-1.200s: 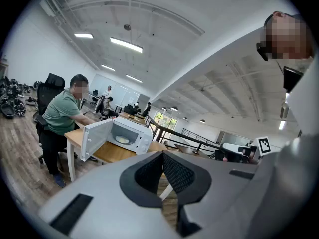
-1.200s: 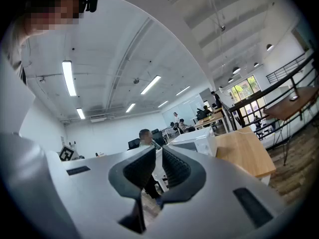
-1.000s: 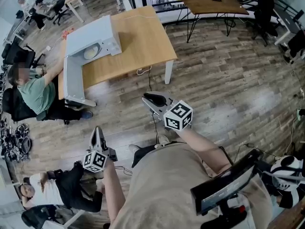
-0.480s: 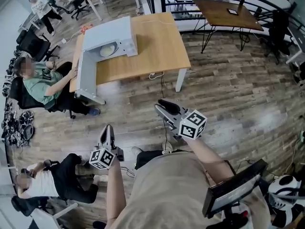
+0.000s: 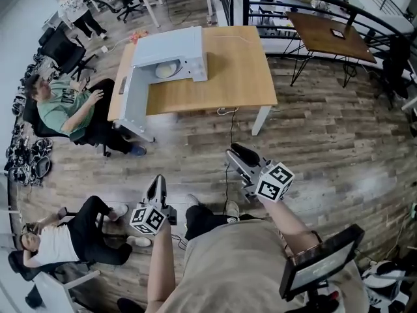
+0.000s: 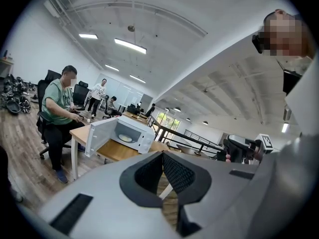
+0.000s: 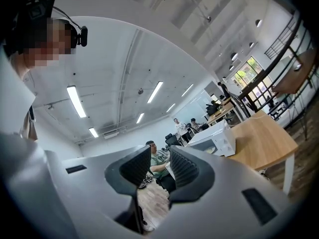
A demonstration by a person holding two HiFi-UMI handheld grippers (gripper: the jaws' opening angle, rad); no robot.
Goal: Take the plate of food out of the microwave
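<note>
A white microwave (image 5: 171,49) stands on a wooden table (image 5: 238,64) far ahead of me, its door (image 5: 133,100) swung wide open to the left. Inside lies a plate of pale food (image 5: 167,70), which also shows small in the left gripper view (image 6: 125,138). Both grippers are held low near my body, well short of the table. My left gripper (image 5: 156,181) has its pads (image 6: 172,171) together with nothing between them. My right gripper (image 5: 236,154) has a gap between its pads (image 7: 182,166); its jaws are opening and hold nothing. The right gripper view shows the microwave (image 7: 217,139) from the side.
A seated person in a green shirt (image 5: 65,106) is beside the open door at the table's left end. Another person (image 5: 58,240) sits low at my left. A cable (image 5: 229,129) hangs from the table to the wood floor. A dark table (image 5: 326,34) and railing stand at the back right.
The table and microwave have slid right and lower in the head view and look a little nearer. Both grippers have stayed low in front of my body.
</note>
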